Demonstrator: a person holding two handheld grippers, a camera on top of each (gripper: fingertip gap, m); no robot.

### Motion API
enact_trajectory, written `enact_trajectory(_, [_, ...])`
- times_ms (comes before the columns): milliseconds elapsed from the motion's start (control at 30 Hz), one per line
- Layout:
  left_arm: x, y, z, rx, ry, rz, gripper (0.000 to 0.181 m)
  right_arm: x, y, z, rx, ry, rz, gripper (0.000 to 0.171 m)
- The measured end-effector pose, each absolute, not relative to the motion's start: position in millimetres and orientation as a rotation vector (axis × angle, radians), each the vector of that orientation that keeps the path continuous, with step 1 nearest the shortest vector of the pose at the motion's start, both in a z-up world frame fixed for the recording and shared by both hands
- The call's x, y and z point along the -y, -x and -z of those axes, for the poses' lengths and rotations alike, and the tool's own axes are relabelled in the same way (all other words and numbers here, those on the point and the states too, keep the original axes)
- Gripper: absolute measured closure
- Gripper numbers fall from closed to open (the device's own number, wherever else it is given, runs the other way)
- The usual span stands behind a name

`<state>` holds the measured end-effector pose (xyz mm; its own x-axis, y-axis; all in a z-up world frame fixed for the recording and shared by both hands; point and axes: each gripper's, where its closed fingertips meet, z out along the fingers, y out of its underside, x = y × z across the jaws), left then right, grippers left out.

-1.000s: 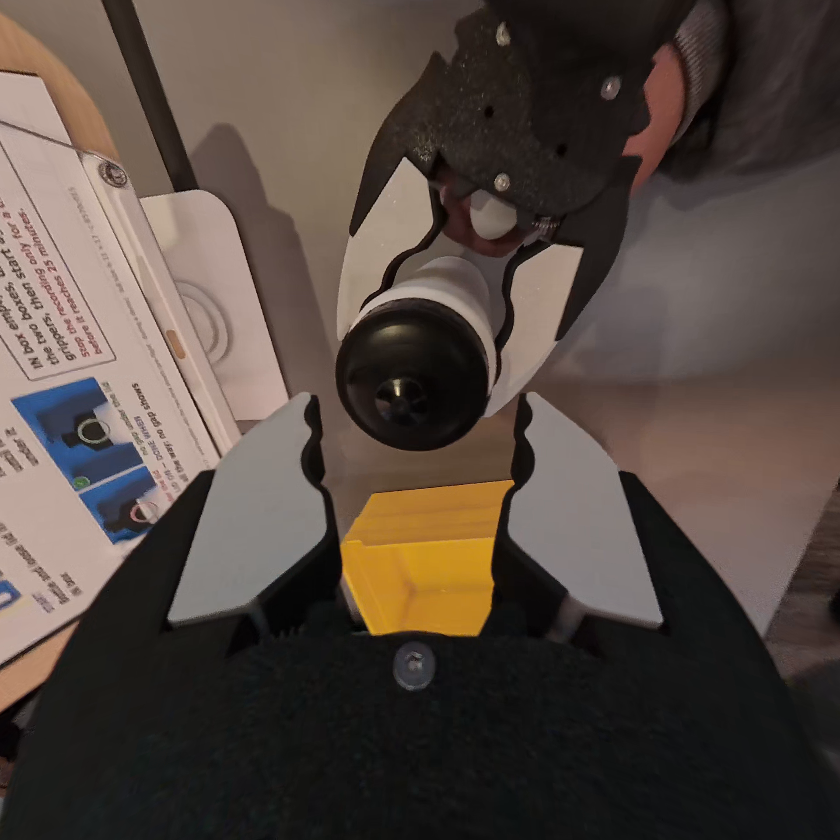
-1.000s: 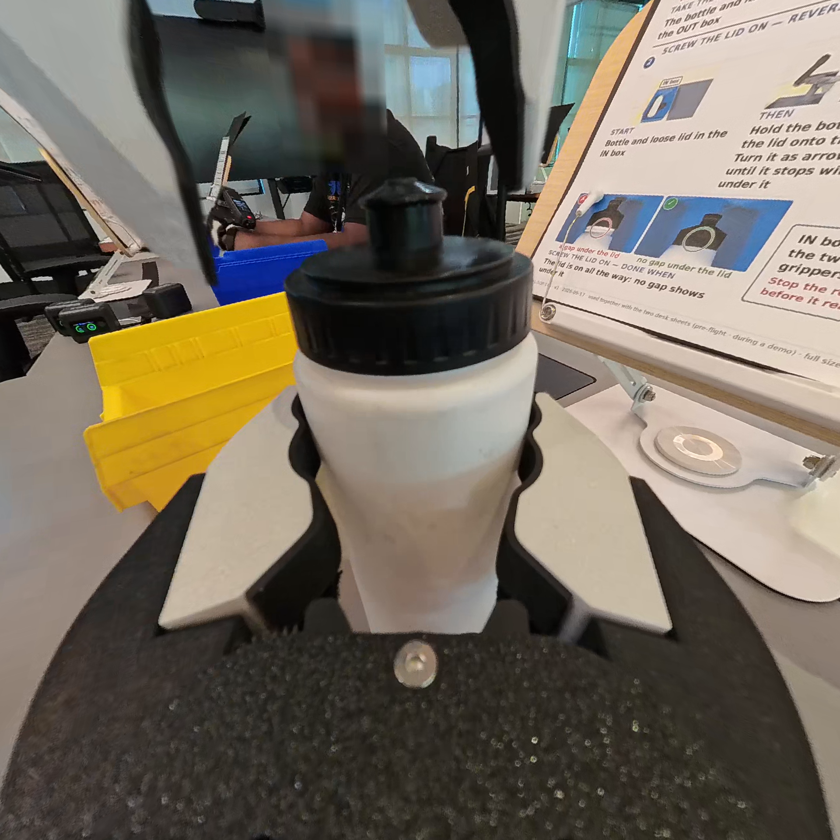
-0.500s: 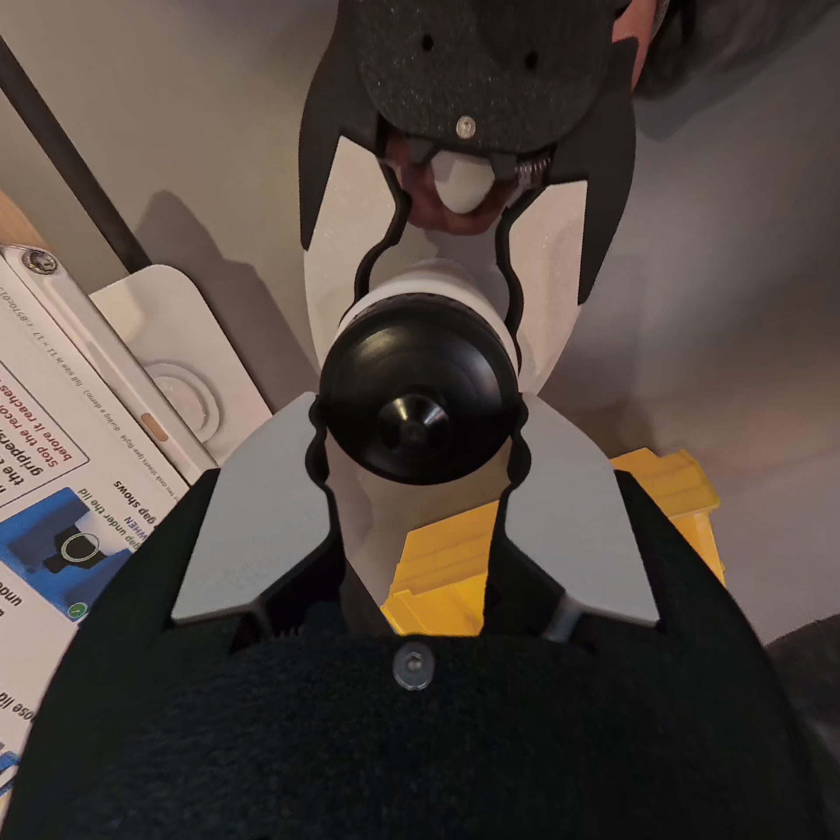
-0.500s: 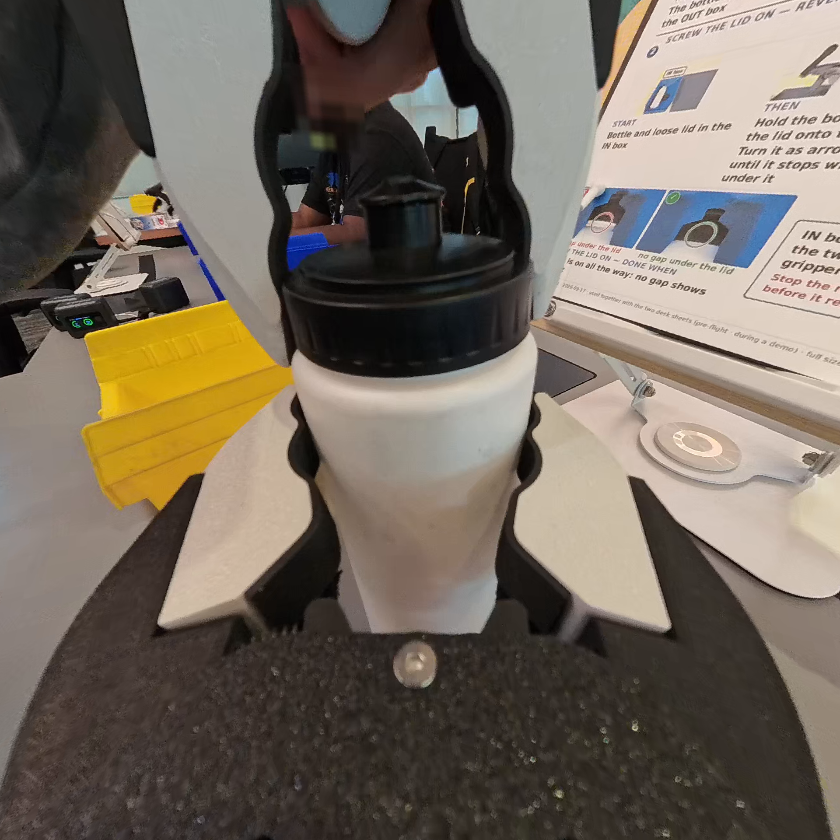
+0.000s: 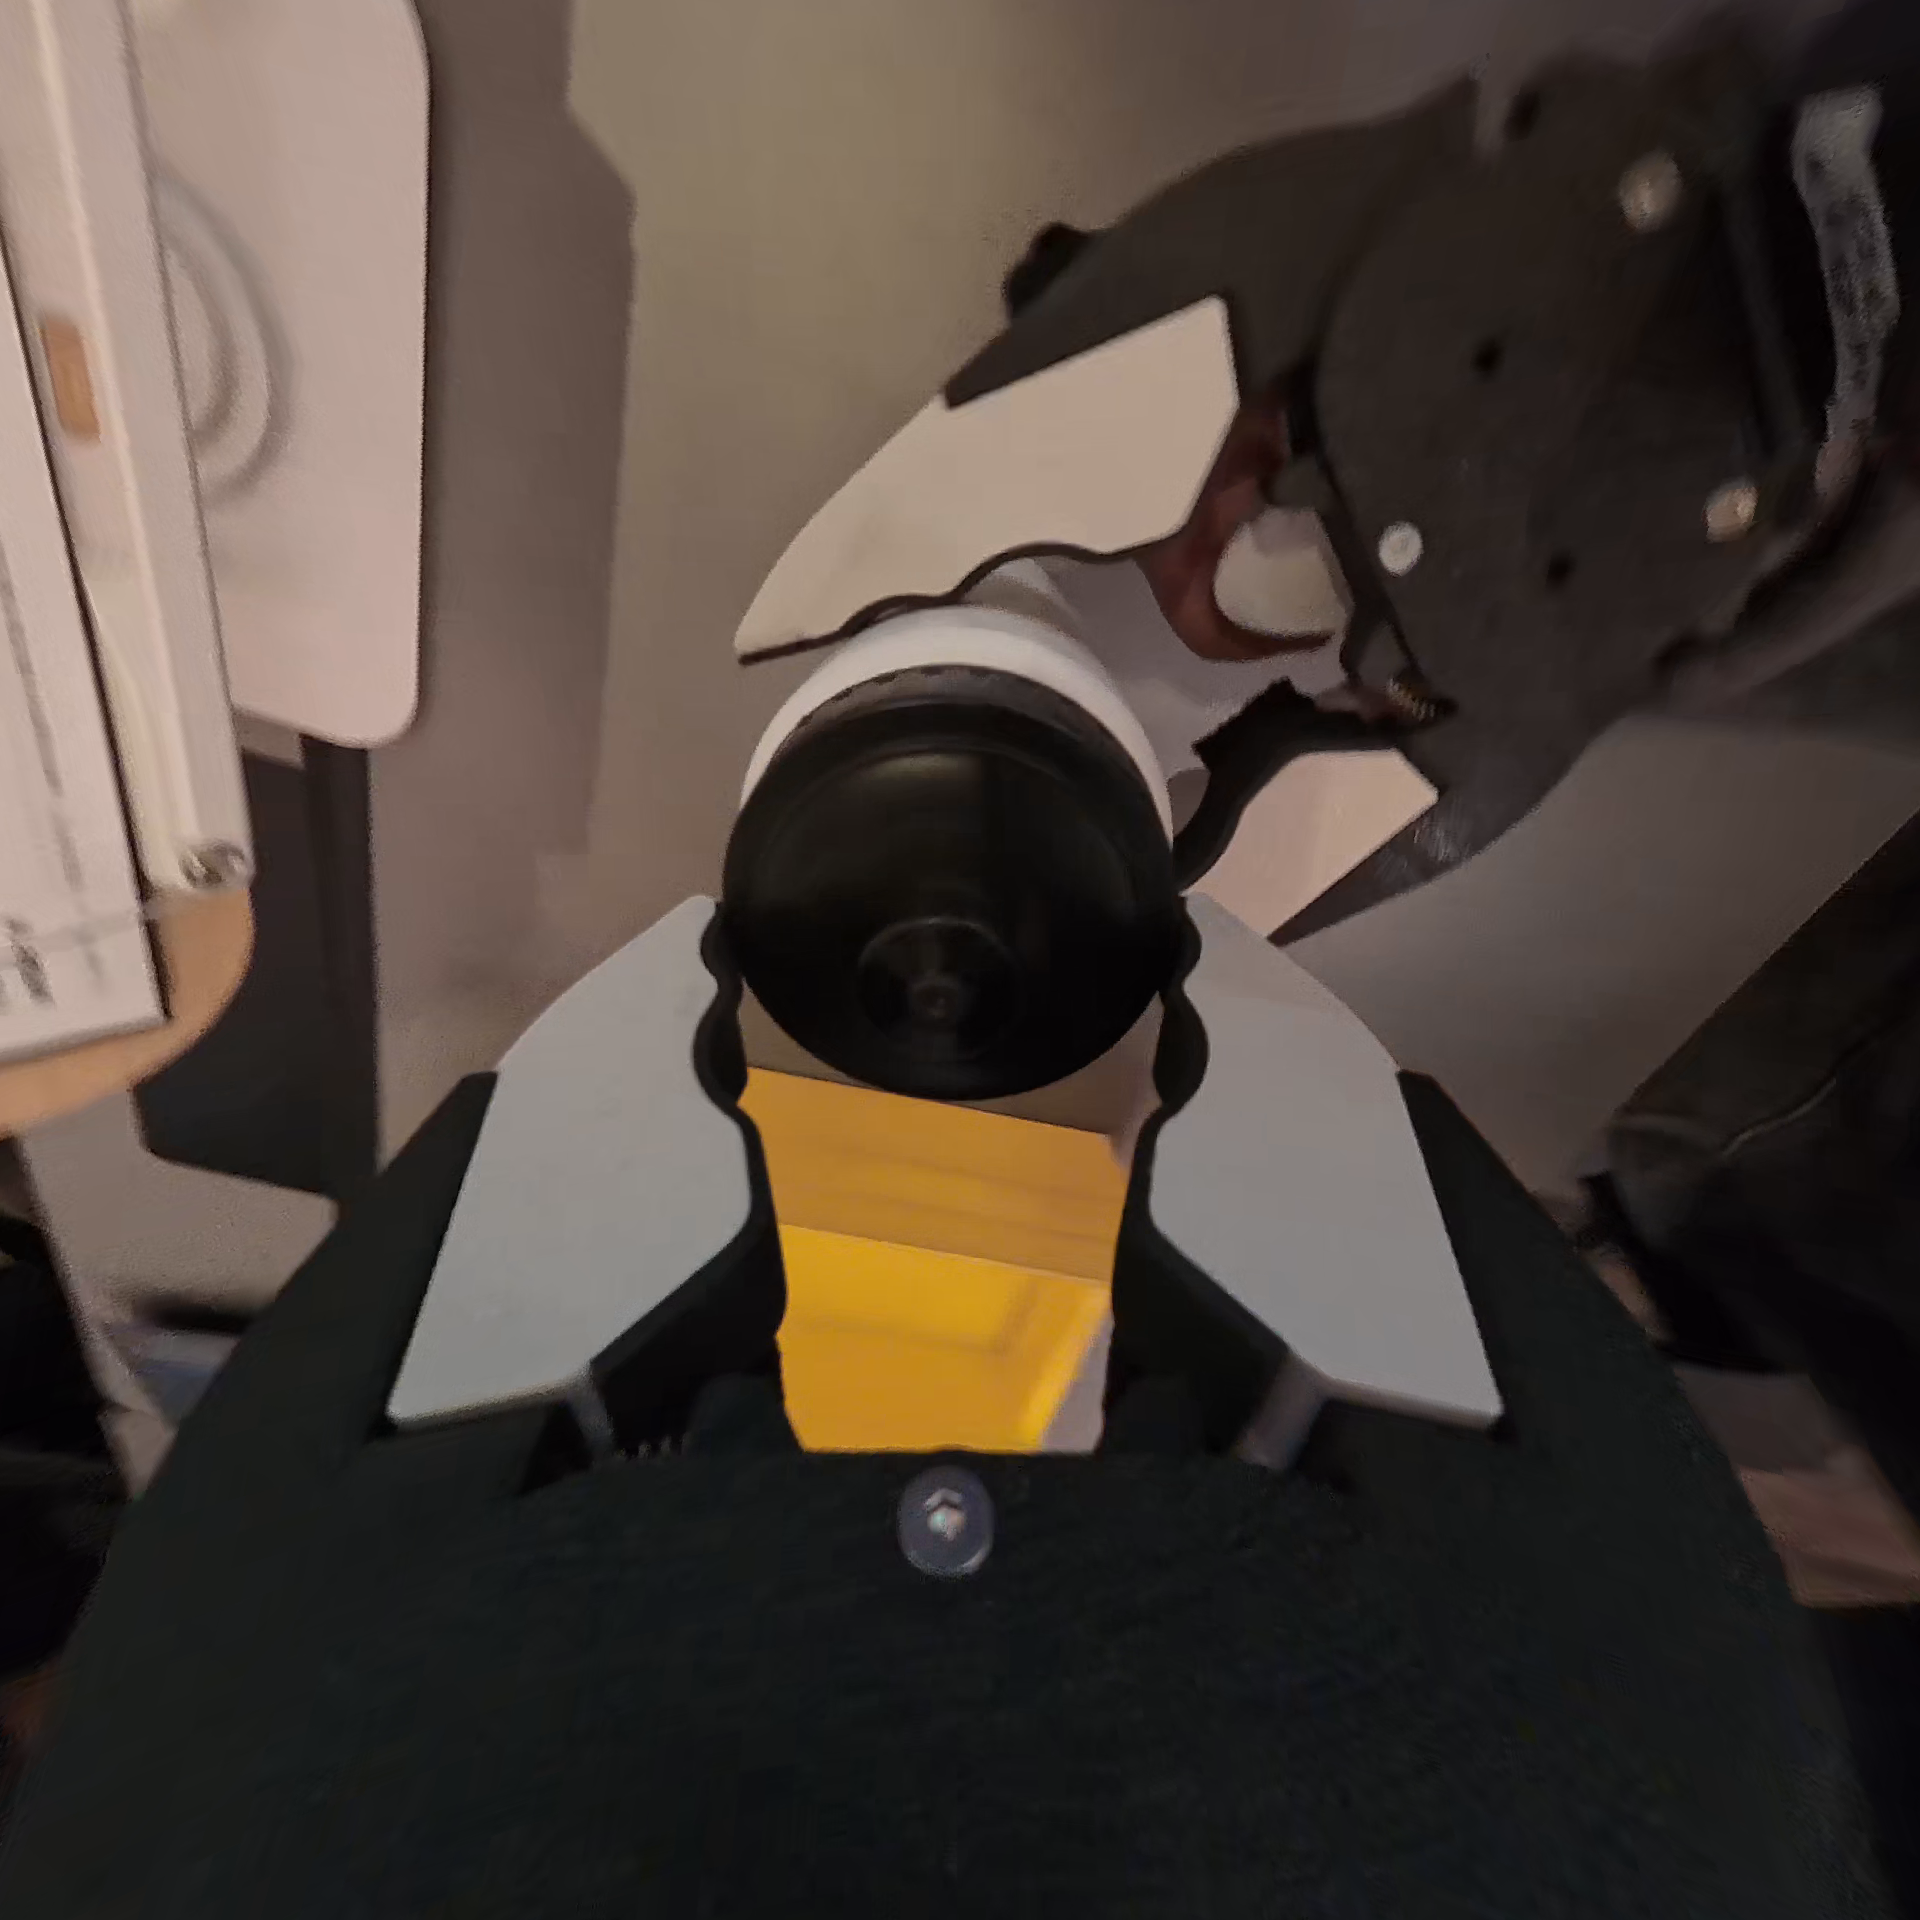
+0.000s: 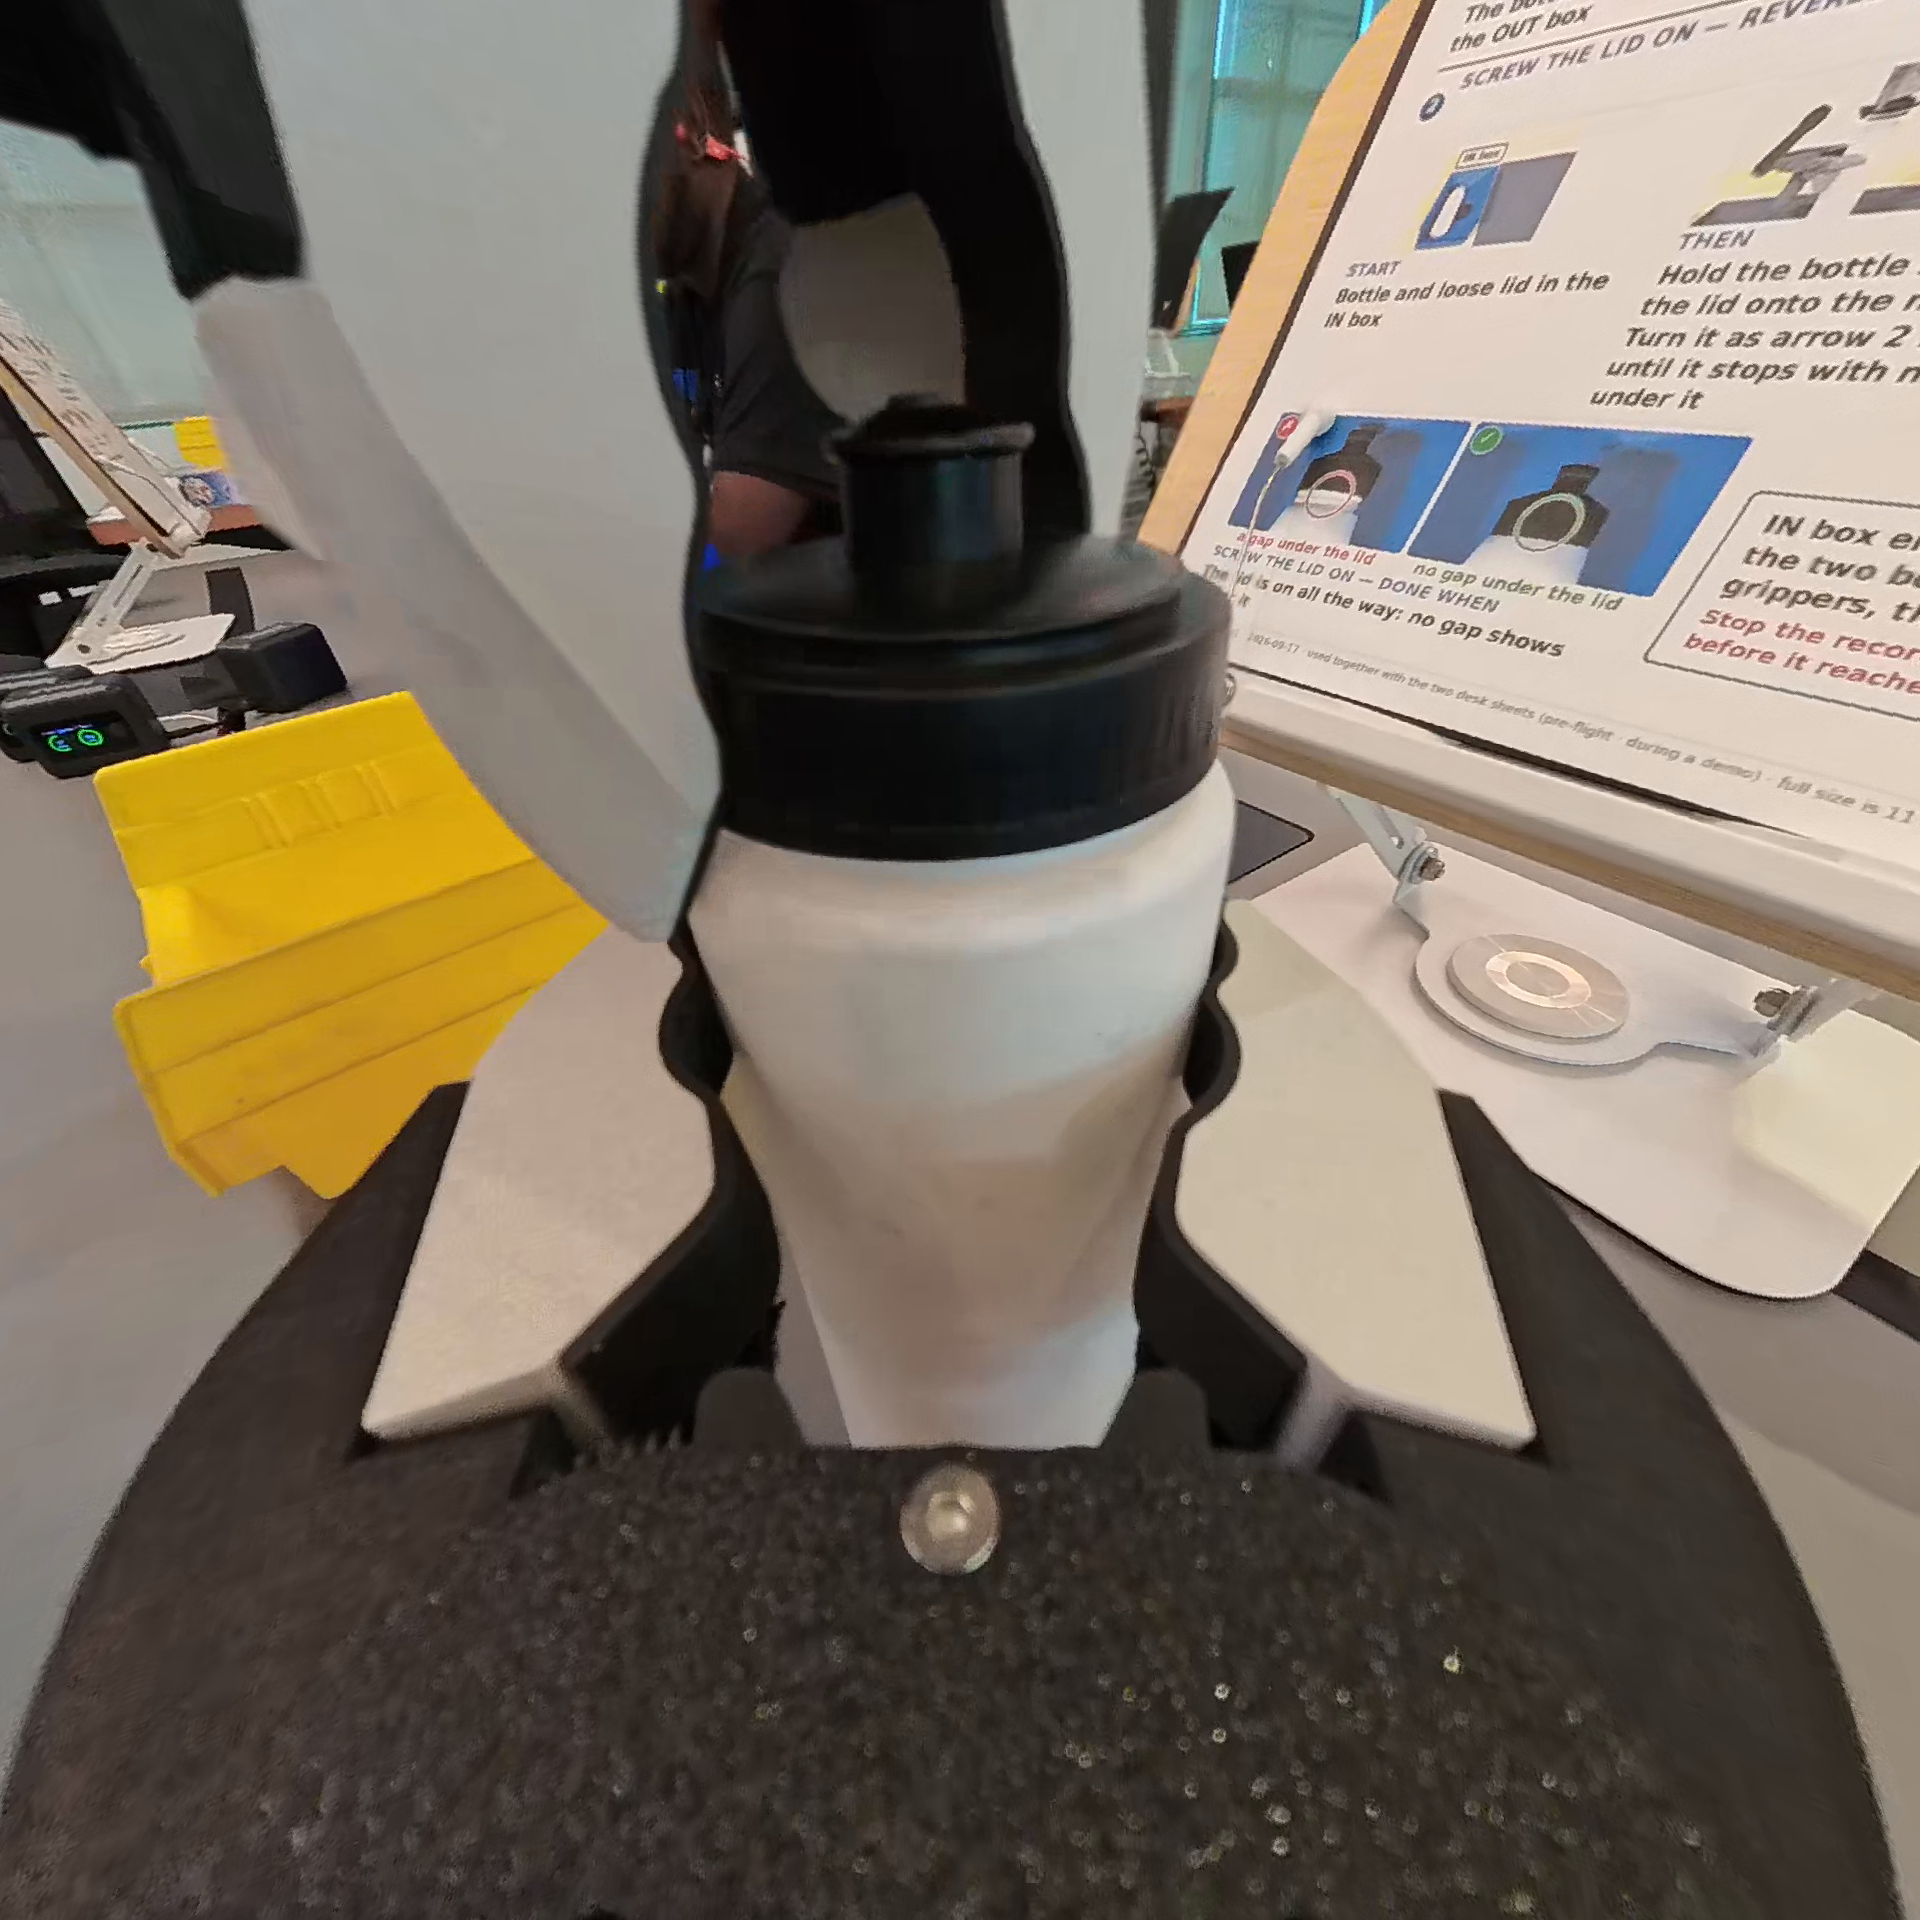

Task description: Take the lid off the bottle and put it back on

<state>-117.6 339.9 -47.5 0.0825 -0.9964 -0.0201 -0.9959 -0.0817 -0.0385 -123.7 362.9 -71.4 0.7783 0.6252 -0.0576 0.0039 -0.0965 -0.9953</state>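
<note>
Right gripper (image 6: 951, 1049) fingers clamped tight on the white bottle (image 6: 961, 1039), gripping its narrowed waist; bottle base hidden behind the gripper body. Black lid (image 6: 956, 717) sits on the bottle, spout up; no gap visible under it from the right wrist view, though the lid's rim is motion-blurred.

Left gripper (image 5: 948, 977) comes at the lid from above, fingers closed in on the lid's sides at the tips. In the left wrist view the lid (image 5: 951, 883) fills the space between the fingertips, both notched edges touching or almost touching its rim; blur makes firm contact hard to confirm. From the right wrist view only one left finger (image 6: 436, 520) shows clearly, a pale slab running down to the lid's left edge; the other is a dark blurred shape behind the spout, top cut off by the frame.

Right gripper (image 5: 1164, 665) also seen in the left wrist view, upper right, smeared by motion, with only a thin white ring of bottle (image 5: 935, 649) showing beyond the lid.

Yellow bin (image 6: 322, 935) on the desk (image 6: 94, 1195) to the left of the bottle, partly hidden by the fingers; seen through the finger gap as yellow bin (image 5: 935, 1247) in the left view. Instruction board (image 6: 1621, 416) on a stand at right, cut off by the frame. A person in the background, mostly hidden behind the left gripper.
</note>
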Motion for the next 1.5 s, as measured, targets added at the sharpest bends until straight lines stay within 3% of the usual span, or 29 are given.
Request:
enact_trajectory(433, [-330, 114, 50, -1.109, 2.868, 0.152, 0.104, -364, 126, 71, 0.490, 1.591, -0.538, 0.083])
enact_trajectory(567, [-320, 118, 41, -1.436, 2.803, 0.210, 0.085, -364, 127, 71, 0.502, 1.585, -0.548, 0.084])
enact_trajectory(733, [-338, 139, 11, -2.062, 2.166, 0.050, 0.090, -362, 129, 71, 0.541, 1.568, -0.587, 0.083])
enact_trajectory(867, [-337, 137, 0, -2.270, 1.881, 0.108, 0.094, -361, 130, 70, 0.547, 1.554, -0.600, 0.084])
enact_trajectory(967, [-325, 141, 1, -2.443, 1.770, 0.134, 0.086, -360, 130, 70, 0.552, 1.532, -0.613, 0.084])
enact_trajectory(1167, [-347, 146, 12, -2.634, 1.483, -0.042, 0.089, -361, 131, 70, 0.567, 1.542, -0.636, 0.084])
enact_trajectory(1500, [-337, 117, 30, -2.847, 1.245, 0.141, 0.110, -361, 131, 71, 0.569, 1.572, -0.621, 0.083])
